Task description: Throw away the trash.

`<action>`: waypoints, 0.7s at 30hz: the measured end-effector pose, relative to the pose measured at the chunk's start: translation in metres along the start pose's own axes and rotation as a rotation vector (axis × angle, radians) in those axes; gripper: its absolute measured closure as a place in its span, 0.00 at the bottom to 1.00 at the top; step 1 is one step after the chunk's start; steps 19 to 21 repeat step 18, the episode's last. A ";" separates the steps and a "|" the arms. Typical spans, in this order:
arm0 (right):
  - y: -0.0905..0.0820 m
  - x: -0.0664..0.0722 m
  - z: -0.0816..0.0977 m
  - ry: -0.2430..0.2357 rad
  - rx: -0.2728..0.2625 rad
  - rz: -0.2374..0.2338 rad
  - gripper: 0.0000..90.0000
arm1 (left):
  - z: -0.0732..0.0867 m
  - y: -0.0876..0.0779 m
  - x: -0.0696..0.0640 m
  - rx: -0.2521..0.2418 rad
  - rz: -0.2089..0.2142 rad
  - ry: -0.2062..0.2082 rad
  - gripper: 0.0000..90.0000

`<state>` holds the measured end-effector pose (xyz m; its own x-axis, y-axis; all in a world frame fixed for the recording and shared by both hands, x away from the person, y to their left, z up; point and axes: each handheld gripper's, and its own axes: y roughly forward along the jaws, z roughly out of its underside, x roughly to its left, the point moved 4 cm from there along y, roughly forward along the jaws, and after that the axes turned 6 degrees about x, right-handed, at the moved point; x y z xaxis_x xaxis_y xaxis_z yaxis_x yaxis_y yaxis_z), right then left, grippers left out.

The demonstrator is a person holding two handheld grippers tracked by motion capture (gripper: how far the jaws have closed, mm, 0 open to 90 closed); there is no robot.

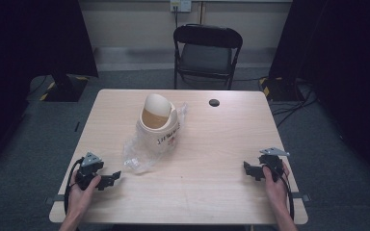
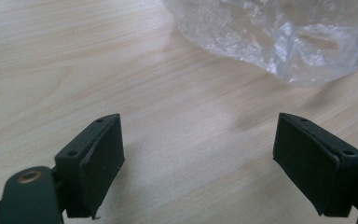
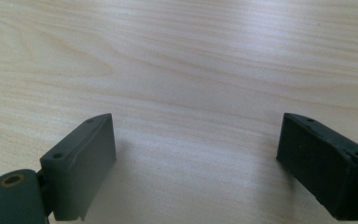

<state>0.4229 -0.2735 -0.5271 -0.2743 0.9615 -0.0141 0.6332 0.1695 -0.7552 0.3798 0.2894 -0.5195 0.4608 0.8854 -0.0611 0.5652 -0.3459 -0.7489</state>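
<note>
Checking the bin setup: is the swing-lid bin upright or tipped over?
Upright: the bin stands on its base on the table, lid uppermost, on the plastic bag.

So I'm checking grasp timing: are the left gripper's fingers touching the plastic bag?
Apart: the left gripper view shows bare table between the fingers and plastic bag.

Both forearms come in low from the near edge, one hand on each tool. The left gripper (image 1: 117, 175) sits down near the tabletop, jaws apart with nothing between them. The right gripper (image 1: 246, 168) is the same deal, jaws wide, angled inward.
</note>
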 end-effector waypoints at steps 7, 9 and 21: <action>0.000 0.000 0.000 -0.001 0.000 0.000 0.12 | 0.004 0.008 0.000 0.006 -0.044 0.033 0.17; 0.000 0.000 0.000 -0.001 0.000 0.000 0.12 | 0.004 0.008 0.001 -0.003 -0.045 0.038 0.16; 0.000 0.000 0.000 0.000 0.000 0.000 0.12 | 0.004 0.009 0.001 -0.004 -0.042 0.037 0.15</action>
